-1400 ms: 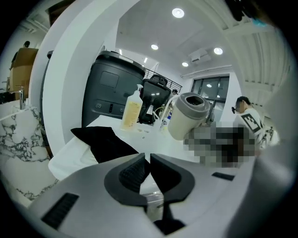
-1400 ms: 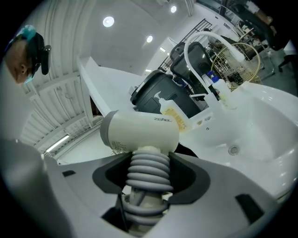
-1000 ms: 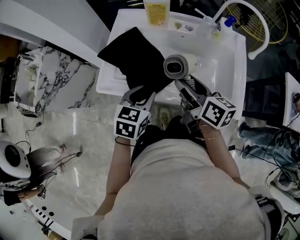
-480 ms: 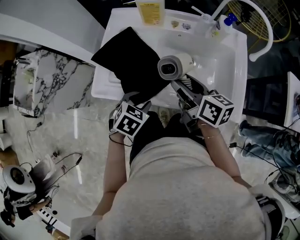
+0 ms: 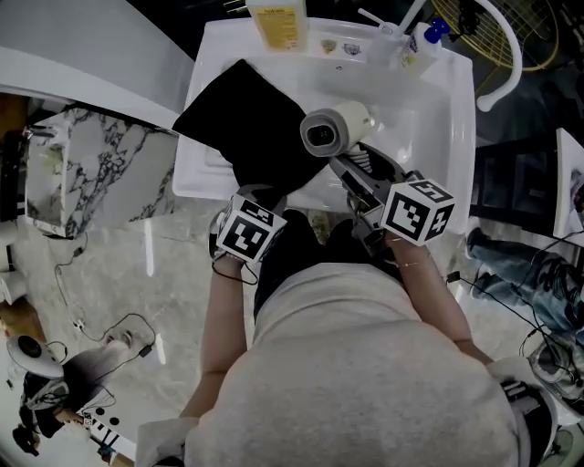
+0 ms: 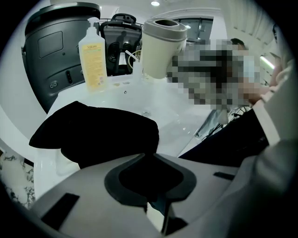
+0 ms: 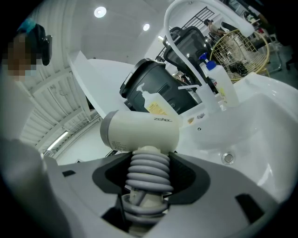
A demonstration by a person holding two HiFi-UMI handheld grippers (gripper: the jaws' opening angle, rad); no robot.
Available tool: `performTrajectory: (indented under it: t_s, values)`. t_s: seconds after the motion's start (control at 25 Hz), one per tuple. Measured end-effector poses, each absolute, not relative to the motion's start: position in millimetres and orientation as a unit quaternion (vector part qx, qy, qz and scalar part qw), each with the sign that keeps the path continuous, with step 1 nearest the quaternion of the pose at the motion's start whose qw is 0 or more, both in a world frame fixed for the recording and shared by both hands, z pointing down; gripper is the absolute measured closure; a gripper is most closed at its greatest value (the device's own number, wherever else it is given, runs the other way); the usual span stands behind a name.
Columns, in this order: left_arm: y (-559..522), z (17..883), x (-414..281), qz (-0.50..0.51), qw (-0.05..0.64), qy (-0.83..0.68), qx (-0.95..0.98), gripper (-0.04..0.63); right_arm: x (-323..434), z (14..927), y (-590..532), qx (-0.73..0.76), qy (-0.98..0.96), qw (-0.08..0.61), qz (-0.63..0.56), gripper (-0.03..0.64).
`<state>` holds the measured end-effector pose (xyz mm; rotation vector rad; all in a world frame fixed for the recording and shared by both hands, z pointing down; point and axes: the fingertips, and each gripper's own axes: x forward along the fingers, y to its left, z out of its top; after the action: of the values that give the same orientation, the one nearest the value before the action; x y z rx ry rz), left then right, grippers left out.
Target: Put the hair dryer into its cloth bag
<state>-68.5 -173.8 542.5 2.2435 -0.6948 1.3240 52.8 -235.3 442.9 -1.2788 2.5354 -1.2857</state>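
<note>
Your L gripper (image 5: 259,193), at the basin's (image 5: 438,119) front-left edge: jaws closing on the cloth bag's (image 5: 245,123) near hem, w/ black fabric between the tips. Bag lies flat over the basin's left rim. R gripper (image 5: 351,166) is clamped on the hair dryer's (image 5: 333,128) coil-wrapped handle. Dryer's held over the basin's front, just right of the bag. Yellow bottle (image 5: 278,23) stands at the back edge.
</note>
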Motion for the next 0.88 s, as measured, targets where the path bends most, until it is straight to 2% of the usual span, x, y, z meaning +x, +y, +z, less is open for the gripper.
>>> performTrajectory:
  t_s: [0.2,0.56,0.72,0.88]
  values:
    - [-184.5,537.4,-69.3,0.457,0.224,-0.287,0.811,0.575,62.2,444.2,-232.2,-0.417,0.817,-0.001,-0.399,0.379]
    - [-216.7,479.5,-67.1,0.304,0.265,-0.381,0.832,0.577,72.6,451.2,-222.2,-0.405,0.831,-0.04,-0.379,0.379]
    - [-231.6,459.3,-68.1,0.263,0.271,-0.401,0.835,0.577,66.5,451.1,-213.7,-0.375,0.853,-0.07,-0.357,0.379]
    - [-241.8,449.6,-72.0,0.214,0.31,-0.408,0.832,0.577,46.8,453.6,-197.7,-0.311,0.879,-0.095,-0.35,0.379]
